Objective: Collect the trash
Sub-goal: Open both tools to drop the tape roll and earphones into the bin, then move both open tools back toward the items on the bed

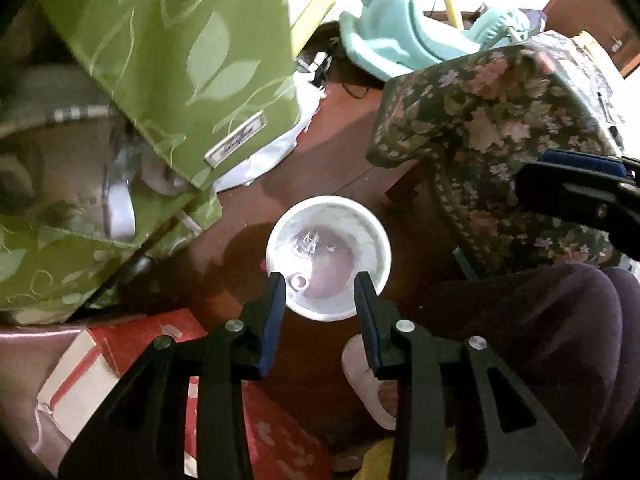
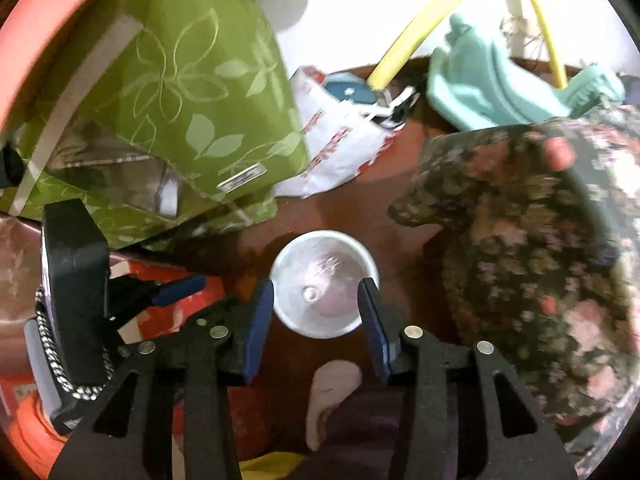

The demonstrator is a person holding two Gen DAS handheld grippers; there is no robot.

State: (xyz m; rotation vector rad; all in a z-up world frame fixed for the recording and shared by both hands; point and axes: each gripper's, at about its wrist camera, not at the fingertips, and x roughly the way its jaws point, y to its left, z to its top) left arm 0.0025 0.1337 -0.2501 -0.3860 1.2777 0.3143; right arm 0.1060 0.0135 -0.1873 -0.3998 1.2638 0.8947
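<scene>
Hovering mid-frame over the white cup (image 1: 328, 258) on the floor (image 1: 348, 152), both the left hand-held gripper (image 1: 320, 280) and right hand-held gripper (image 2: 318, 286) gape released, grasping nothing.

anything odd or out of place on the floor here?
Yes: a white cup stands upright on the wooden floor, with what looks like pinkish residue and a bit of debris inside. A crumpled white plastic bag lies on the floor beyond it. No spill visible.
</scene>
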